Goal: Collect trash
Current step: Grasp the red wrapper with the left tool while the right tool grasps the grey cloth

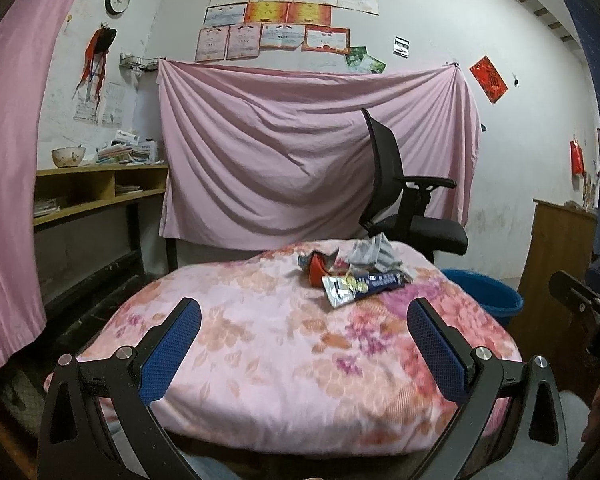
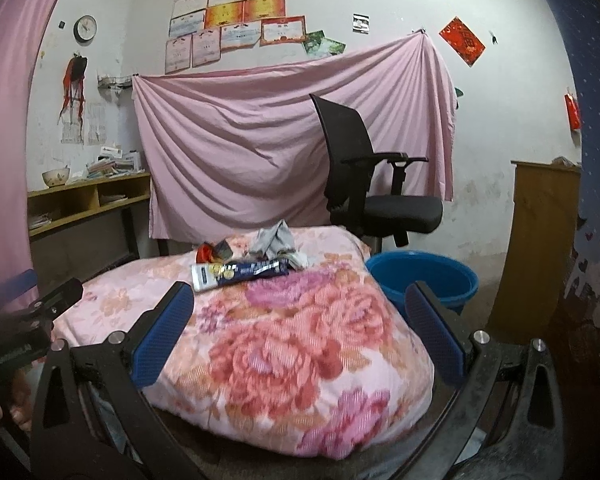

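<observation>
A small heap of trash lies on the far part of a pink floral quilt [image 1: 260, 352]: a blue and silver wrapper [image 1: 360, 286], a red crumpled wrapper [image 1: 316, 266] and grey crumpled paper [image 1: 374, 254]. In the right wrist view the blue wrapper [image 2: 240, 272], the red wrapper [image 2: 208, 254] and the grey paper [image 2: 274, 242] lie on the quilt [image 2: 300, 344] too. My left gripper [image 1: 304, 312] is open and empty, well short of the heap. My right gripper [image 2: 300, 296] is open and empty, just short of the blue wrapper.
A blue plastic basin [image 2: 424, 278] stands on the floor to the right of the quilt, also in the left wrist view [image 1: 488, 294]. A black office chair [image 2: 364, 184] stands behind. Wooden shelves [image 1: 96, 188] are at left, a wooden cabinet [image 2: 540, 240] at right.
</observation>
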A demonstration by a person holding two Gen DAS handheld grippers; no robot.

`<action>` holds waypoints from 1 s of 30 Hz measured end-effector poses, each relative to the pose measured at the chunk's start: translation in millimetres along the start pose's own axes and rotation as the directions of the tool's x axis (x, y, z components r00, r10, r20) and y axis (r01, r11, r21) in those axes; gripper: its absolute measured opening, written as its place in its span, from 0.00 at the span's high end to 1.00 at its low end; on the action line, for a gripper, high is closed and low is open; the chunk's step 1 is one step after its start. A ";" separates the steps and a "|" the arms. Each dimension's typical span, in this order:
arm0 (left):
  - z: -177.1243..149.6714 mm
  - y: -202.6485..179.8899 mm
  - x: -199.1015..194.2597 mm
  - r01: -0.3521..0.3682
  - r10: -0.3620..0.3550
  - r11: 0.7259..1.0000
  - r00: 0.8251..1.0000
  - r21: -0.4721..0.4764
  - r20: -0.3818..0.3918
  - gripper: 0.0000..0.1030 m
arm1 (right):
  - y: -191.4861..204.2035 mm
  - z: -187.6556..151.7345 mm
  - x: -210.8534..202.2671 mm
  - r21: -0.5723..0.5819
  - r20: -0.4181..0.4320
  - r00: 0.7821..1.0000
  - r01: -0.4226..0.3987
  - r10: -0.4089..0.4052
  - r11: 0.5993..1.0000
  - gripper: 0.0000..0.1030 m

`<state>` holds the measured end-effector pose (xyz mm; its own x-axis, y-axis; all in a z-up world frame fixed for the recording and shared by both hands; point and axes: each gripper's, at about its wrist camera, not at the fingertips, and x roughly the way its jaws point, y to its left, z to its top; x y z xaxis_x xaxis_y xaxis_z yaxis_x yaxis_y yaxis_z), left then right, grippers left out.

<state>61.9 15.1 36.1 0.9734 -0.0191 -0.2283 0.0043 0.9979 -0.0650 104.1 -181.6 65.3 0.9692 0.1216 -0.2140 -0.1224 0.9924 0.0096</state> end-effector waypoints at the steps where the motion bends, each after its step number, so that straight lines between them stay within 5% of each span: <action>1: 3.3 -0.2 4.5 -0.001 0.001 1.000 1.000 0.003 0.005 0.02 | -0.6 3.0 4.5 -0.003 0.006 1.000 0.000 0.000 1.000 0.00; 16: 45.4 8.4 109.9 -0.002 0.002 1.000 0.999 0.013 0.035 0.02 | -7.1 39.9 99.7 -0.043 0.040 0.999 -0.025 0.026 0.999 0.00; 26: 52.5 24.0 204.1 0.045 -0.045 0.999 0.994 -0.009 -0.104 0.02 | -1.0 60.9 211.4 -0.085 -0.094 0.993 -0.082 0.074 0.993 0.00; 30: 48.0 28.6 238.8 0.058 -0.059 0.998 0.973 -0.010 -0.222 0.02 | 0.0 64.4 254.5 -0.079 -0.185 0.979 -0.099 0.083 0.992 0.00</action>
<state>305.5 42.1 26.4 0.8965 -0.0909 -0.4336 0.0583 0.9944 -0.0878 364.5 -149.5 73.7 0.8993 0.1979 -0.3899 -0.2338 0.9712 -0.0462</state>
